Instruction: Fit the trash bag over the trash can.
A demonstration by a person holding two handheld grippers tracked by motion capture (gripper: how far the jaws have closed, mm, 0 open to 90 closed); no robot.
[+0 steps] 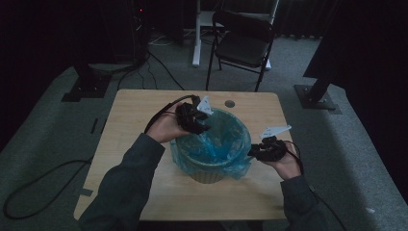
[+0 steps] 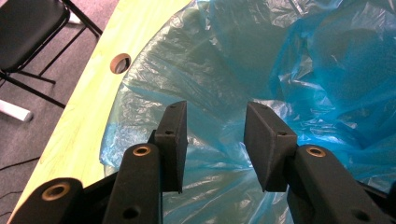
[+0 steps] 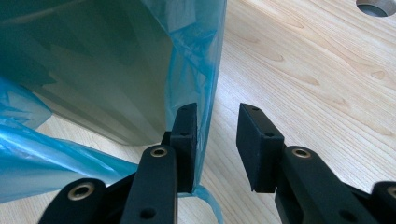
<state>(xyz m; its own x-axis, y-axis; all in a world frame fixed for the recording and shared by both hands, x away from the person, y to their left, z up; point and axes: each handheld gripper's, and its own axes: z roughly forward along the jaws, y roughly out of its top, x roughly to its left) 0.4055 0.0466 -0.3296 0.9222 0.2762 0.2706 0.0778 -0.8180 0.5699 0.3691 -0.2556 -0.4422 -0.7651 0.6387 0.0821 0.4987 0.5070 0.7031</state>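
**Ana:** Black jaws of the left gripper point(image 2: 215, 144) hang parted above the blue bag point(image 2: 261, 70), nothing between the pads, just film underneath. It's released.

**Ben:** And the right gripper point(image 3: 215, 144)?

**Ana:** Also parted, not clamped. One pad lies against the bag's hanging skirt, the other stands off over bare wood. The film isn't between them.

**Ben:** Where's the bin point(image 1: 208, 174)?

**Ana:** Middle of the tabletop point(image 1: 130, 139), a little toward the near edge, lined with the bag, whose rim is folded over the outside.

**Ben:** So what could go wrong?

**Ana:** I'd say the film is thin and slack. If the right jaws close now, they'd likely miss it or catch only a sliver, which slips out. If the left one pinches and pulls hard, the bag could tear or drag off the rim, and the light bin might tip toward the near edge.
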